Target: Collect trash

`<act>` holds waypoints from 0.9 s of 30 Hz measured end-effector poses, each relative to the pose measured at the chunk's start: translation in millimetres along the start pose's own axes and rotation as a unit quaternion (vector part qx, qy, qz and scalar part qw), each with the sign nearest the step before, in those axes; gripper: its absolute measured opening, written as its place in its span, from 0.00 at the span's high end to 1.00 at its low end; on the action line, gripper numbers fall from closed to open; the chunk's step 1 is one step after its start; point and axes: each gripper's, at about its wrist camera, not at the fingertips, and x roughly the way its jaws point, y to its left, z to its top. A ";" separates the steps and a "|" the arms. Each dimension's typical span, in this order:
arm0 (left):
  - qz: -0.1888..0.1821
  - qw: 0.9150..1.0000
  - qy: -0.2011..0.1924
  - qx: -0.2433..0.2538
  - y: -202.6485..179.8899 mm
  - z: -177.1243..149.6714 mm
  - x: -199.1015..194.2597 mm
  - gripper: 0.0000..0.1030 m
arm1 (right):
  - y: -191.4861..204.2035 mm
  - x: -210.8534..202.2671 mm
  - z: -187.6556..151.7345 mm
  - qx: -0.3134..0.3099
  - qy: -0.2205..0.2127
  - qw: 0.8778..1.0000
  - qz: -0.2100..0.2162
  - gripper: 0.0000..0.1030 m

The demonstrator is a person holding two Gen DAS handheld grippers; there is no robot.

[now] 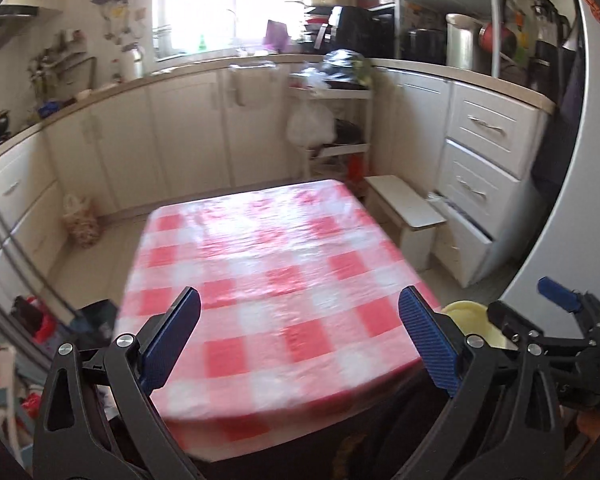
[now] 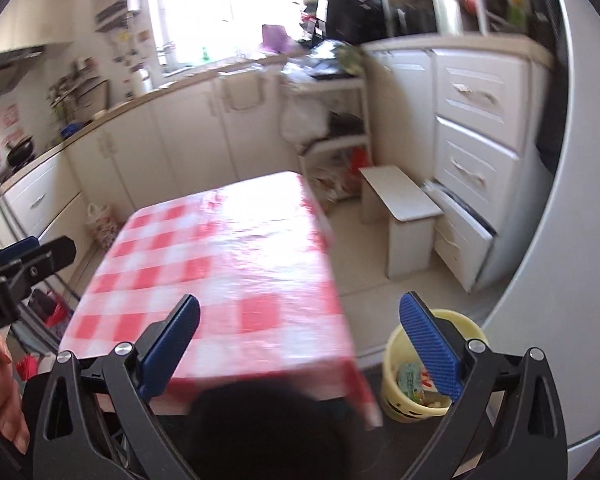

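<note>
Two grippers: both mine, one in each hand, both held above the near end of the table.
Left gripper: my jaws stand wide apart with nothing between the blue pads; only the checked cloth shows through the gap.
Right gripper: my jaws are spread just as wide and hold nothing; the table's near right corner lies in the gap.
Table: straight ahead of and below both grippers, covered in a red-and-white checked cloth; the picture is blurred, and I can make out nothing lying on it.
Yellow bin: on the floor just beside the table's right corner, behind my right gripper's right finger.
Trash: a greenish packet and other scraps lie inside the bin, partly hidden by that finger.
Bin from the left gripper: only its yellow rim shows, just past my left gripper's right finger.
White stool: ahead and to the right, beyond the bin, beside the drawers.
Hand: at the left edge of the right wrist view, gripping the left tool's handle.
</note>
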 end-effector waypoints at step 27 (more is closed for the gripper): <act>0.137 0.989 -0.043 -0.036 59.7 -39.2 -87.5 0.07 | 89.8 -34.9 -2.5 -0.071 -0.041 0.996 0.017 0.07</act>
